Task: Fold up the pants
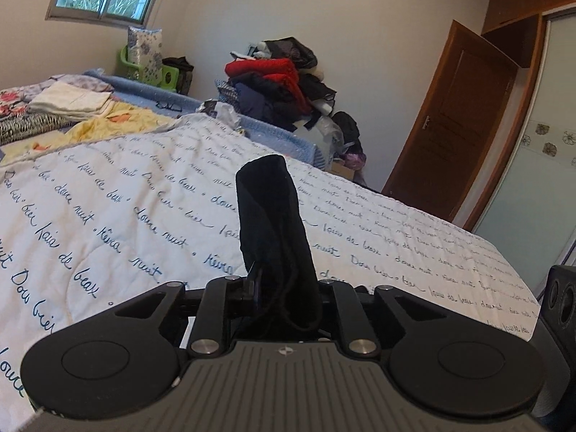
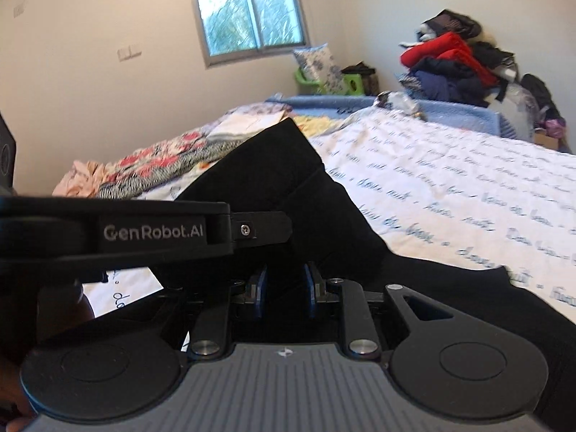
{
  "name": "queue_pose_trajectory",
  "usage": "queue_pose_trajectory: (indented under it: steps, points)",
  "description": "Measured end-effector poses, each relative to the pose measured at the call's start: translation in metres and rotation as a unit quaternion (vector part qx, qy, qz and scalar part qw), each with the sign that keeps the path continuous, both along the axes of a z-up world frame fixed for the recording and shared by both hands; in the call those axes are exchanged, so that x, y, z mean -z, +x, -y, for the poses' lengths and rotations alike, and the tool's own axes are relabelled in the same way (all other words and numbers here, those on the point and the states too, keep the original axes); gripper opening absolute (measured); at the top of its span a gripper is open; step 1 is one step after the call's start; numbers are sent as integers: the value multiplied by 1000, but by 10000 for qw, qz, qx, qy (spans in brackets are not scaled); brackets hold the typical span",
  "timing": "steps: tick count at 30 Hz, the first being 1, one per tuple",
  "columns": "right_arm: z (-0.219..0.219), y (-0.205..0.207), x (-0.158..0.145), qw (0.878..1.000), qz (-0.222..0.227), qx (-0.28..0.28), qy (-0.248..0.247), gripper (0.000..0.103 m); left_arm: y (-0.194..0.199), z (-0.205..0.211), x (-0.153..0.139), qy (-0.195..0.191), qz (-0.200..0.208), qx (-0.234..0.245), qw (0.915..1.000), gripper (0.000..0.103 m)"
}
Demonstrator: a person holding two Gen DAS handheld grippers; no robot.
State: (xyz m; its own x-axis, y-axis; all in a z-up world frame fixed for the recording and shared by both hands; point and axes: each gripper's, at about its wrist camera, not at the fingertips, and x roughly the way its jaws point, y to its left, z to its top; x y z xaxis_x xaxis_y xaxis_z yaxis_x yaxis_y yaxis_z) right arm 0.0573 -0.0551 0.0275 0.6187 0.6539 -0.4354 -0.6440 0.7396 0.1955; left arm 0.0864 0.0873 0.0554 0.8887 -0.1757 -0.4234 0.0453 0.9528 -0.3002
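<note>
The pants (image 1: 277, 237) are black, matte and soft, with no stiffness of their own. In the left wrist view a bunched roll of the cloth stands up from the lower centre of the frame toward the middle. It rises out of the left gripper (image 1: 277, 288), whose fingers are drawn close together on it, pinching a gathered fold.

In the right wrist view the pants (image 2: 288, 194) fill the centre as a broad dark panel with a straight seam and a squared corner at upper middle. The cloth runs down between the blue pads (image 2: 261, 288) of the right gripper (image 2: 284, 289). The pads sit narrowly apart with cloth between them, so this gripper looks closed on the fabric too. The left gripper's (image 2: 262, 230) body crosses the left of that frame, close beside the right one.

Both holds keep the pants lifted above the quilt (image 1: 108, 198), a white padded cover with blue script lettering that spreads across the bed.

The cloth looks light and limp. It will likely sag and fold wherever it is unsupported, and thin layers may slip from a shallow pinch. Holds at a hem, waistband or seam, where the fabric is doubled, should grip best.
</note>
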Motion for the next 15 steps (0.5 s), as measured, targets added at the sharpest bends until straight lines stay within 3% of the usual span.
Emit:
queue_pose_trajectory:
  steps: [15]
  points:
    - [65, -15, -18, 9955, 276, 772, 470, 22, -13, 74, -20, 288, 509, 732, 9956, 23]
